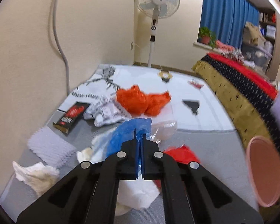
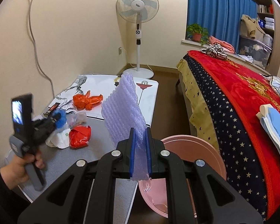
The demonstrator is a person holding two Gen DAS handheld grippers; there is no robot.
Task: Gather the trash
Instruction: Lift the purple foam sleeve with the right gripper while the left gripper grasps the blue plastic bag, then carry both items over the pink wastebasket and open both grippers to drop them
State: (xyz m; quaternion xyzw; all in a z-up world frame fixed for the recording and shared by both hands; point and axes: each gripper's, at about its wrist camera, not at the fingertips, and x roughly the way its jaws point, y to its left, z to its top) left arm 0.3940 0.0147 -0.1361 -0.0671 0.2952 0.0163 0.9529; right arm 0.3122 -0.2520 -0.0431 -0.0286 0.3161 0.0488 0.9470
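Observation:
My left gripper [image 1: 139,133] is shut on a crumpled blue plastic bag [image 1: 125,130] over the grey table [image 1: 205,145]. Around it lie an orange bag [image 1: 140,100], a red bag [image 1: 183,153], white tissue [image 1: 35,173] and a black snack packet [image 1: 72,115]. My right gripper [image 2: 140,130] is shut on a lilac bubble-wrap sheet [image 2: 121,108] that stands upright above the table's right edge. A pink basin [image 2: 192,149] sits just below and to the right of it. The right wrist view also shows the left gripper [image 2: 56,119] held by a hand [image 2: 18,168].
A second bubble-wrap piece [image 1: 48,147] lies at the table's left. A bed with a red and starred cover [image 2: 233,93] runs along the right, close to the basin. A standing fan [image 2: 138,9] is in the far corner, and a cable [image 2: 35,46] hangs down the left wall.

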